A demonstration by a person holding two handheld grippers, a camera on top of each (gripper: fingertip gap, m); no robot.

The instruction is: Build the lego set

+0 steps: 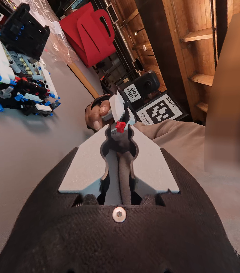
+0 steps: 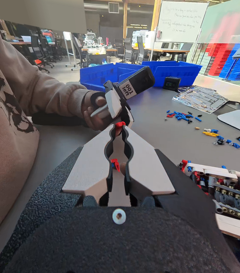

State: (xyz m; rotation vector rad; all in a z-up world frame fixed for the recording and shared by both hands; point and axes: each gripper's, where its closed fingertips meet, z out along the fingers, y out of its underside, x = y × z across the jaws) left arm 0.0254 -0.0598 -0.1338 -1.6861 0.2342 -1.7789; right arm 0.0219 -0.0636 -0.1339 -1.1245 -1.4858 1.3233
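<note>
Left claw point(image 1: 119, 128) stands narrow in its own view, jaws a small way apart, and a small red piece point(image 1: 120, 125) sits right at the mouth between the two tips; whether the pads truly press it I cannot tell, as a thin gap shows on either side. Meeting it nose to nose from above is the right claw point(image 1: 123, 121), gripped by the right hand point(image 1: 95, 116), with a beige sleeve point(image 1: 168, 133) running off to the right. Up in the left corner, well apart from the claws, the partly built lego model point(image 1: 17, 70) of white, black, grey and blue parts stands on the grey table point(image 1: 28, 140). Behind it lie a crumpled clear plastic bag point(image 1: 60, 48) and a red felt bag point(image 1: 89, 37). From the right wrist, the right claw point(image 2: 119, 127) is drawn in close, its tips pinching the small red piece point(image 2: 119, 124) above the table point(image 2: 153, 118). The left claw point(image 2: 128, 123) touches or nearly touches the same piece from the far side, held in the left hand point(image 2: 92, 116). Through the slot between the right claw's fingers a small red-and-blue part point(image 2: 115, 164) shows lower down. The lego model point(image 2: 219, 192) lies at the right edge, near the claw's body. Farther out are loose pieces point(image 2: 181, 116), mostly blue, a shiny printed sheet point(image 2: 200, 99), and blue bins point(image 2: 101, 73) along the table's far edge.
</note>
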